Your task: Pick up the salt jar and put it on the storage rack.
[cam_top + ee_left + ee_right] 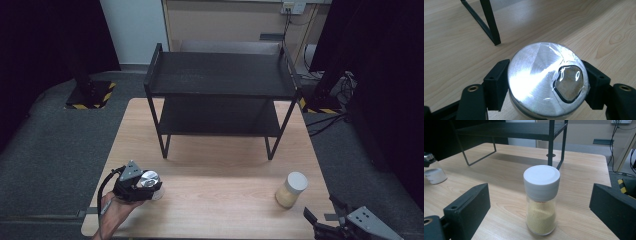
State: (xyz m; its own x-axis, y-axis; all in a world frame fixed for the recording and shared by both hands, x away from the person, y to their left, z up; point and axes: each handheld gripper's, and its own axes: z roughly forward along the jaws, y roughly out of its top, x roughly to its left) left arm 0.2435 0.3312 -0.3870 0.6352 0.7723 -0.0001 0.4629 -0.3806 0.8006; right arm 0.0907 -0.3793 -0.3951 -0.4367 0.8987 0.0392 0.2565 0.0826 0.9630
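A small jar with a shiny silver lid [541, 75] stands near the table's front left, and its lid has a torn foil seal. My left gripper [546, 82] is shut on it, one pad pressing on each side just under the lid. In the high view the same jar [149, 179] sits in the left gripper [145, 189], held by a hand. A glass spice jar with a white cap [541, 197] and yellow powder stands upright at the front right [291, 190]. My right gripper [539, 197] is open, its jaws wide apart with the spice jar a little ahead of them, untouched.
A black two-tier metal rack [220, 75] stands on the far half of the wooden table [215, 200]; both shelves are bare. One rack leg [490, 25] is just beyond the left gripper. Grey carpet surrounds the table, with cables at the right.
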